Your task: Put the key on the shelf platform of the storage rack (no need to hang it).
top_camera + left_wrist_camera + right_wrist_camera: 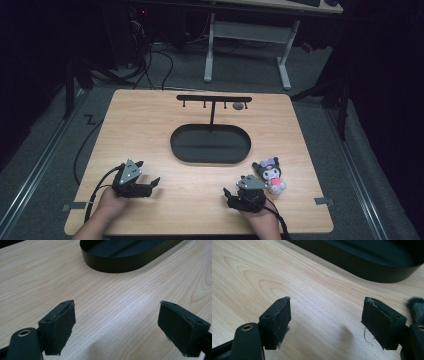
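Note:
A black oval tray (pixel 210 144) with an upright T-shaped hook rack (pixel 214 99) stands in the middle of the wooden table. A small plush doll (pixel 270 174), black, white and pink, sits at the front right. My left gripper (pixel 151 184) rests near the front left, jaws wide apart over bare wood, pointing toward the tray (pixel 120 262). My right gripper (pixel 231 195) is open too, just left of the doll, whose dark furry edge (pixel 416 308) shows at the right. The tray wall (pixel 372 267) lies ahead of it.
A small grey object (pixel 238 106) hangs or lies by the rack's right end. Beyond the table stands a white-legged desk (pixel 247 35) with cables (pixel 150 60) on the floor. Tape marks (pixel 324 201) sit at the table's front corners.

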